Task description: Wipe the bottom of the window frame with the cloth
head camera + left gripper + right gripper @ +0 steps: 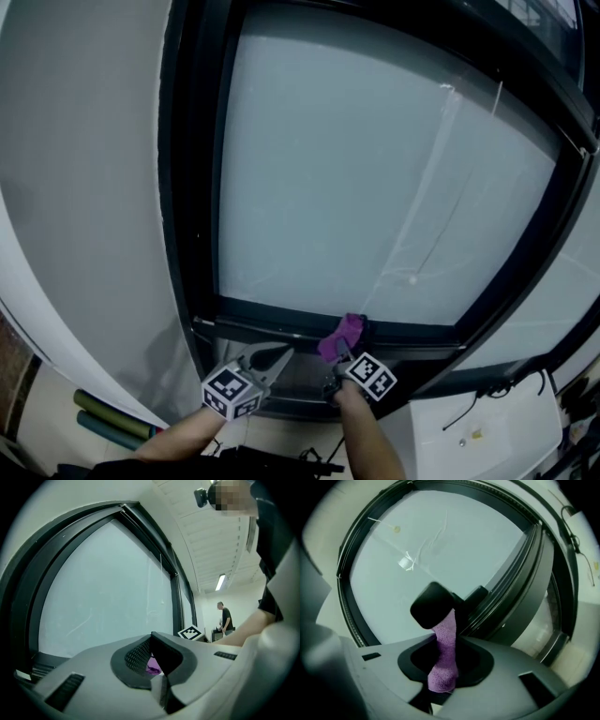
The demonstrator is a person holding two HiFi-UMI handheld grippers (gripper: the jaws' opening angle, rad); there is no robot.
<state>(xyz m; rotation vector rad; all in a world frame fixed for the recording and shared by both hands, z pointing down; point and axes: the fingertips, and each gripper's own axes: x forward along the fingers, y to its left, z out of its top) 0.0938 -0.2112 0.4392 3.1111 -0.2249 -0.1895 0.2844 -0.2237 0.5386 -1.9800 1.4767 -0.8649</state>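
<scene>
The dark bottom rail of the window frame (262, 317) runs under the large pale pane. A purple cloth (345, 334) rests against that rail near its middle, and my right gripper (341, 349) is shut on it. In the right gripper view the cloth (445, 653) hangs between the black pads, and the gripper's tips (450, 610) are close to the frame (506, 597). My left gripper (278, 355) hangs just left of the cloth, below the rail, shut on nothing. In the left gripper view its jaws meet at the tip (151, 637), and a scrap of cloth (152, 668) shows behind them.
Two green rolls (111, 413) lie on the floor at the lower left. A white surface with a black cable (487, 424) sits at the lower right. A white wall flanks the window on the left. A person (226, 618) stands far off in the room.
</scene>
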